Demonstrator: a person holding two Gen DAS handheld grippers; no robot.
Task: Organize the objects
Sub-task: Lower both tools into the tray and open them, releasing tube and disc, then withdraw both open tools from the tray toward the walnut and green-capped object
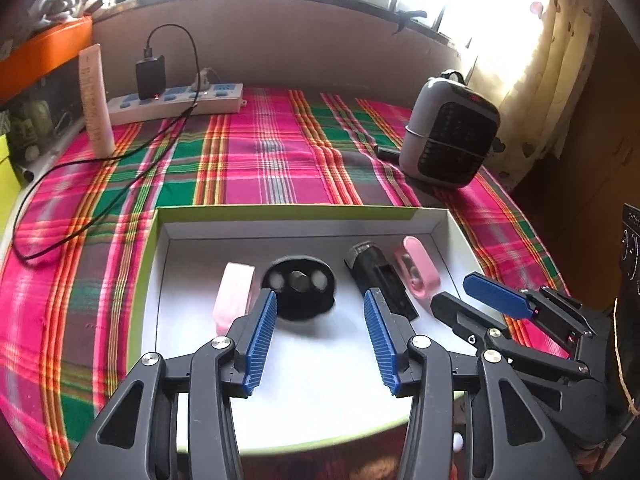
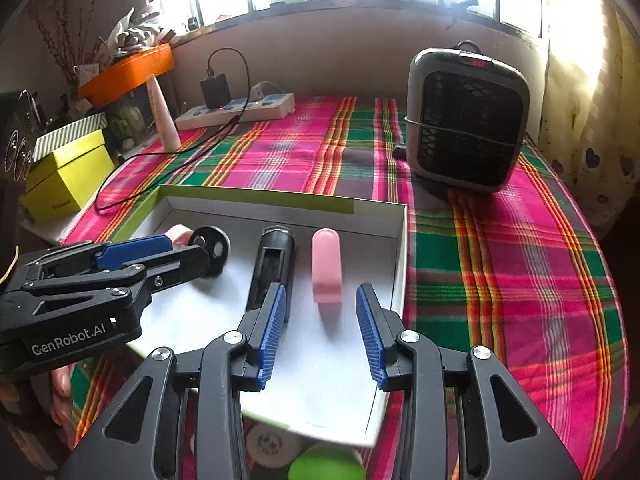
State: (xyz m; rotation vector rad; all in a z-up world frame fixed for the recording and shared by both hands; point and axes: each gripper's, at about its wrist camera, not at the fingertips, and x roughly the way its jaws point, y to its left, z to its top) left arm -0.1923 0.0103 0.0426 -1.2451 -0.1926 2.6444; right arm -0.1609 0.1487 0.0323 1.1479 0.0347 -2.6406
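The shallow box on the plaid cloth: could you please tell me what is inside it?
Inside the box: a pale pink piece, black disc, black cylinder and pink capsule. Tools cover its near floor.

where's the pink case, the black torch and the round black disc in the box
pink case (image 2: 327, 266), right wrist view, middle of its top face
black torch (image 2: 271, 266), right wrist view, middle of its body, at the open slot
round black disc (image 1: 299, 283), left wrist view, its centre hub

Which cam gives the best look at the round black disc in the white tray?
Left wrist: the round black disc sits centred between its open fingers, unobstructed. In the right wrist view, the disc is at the left, partly hidden behind the left gripper.
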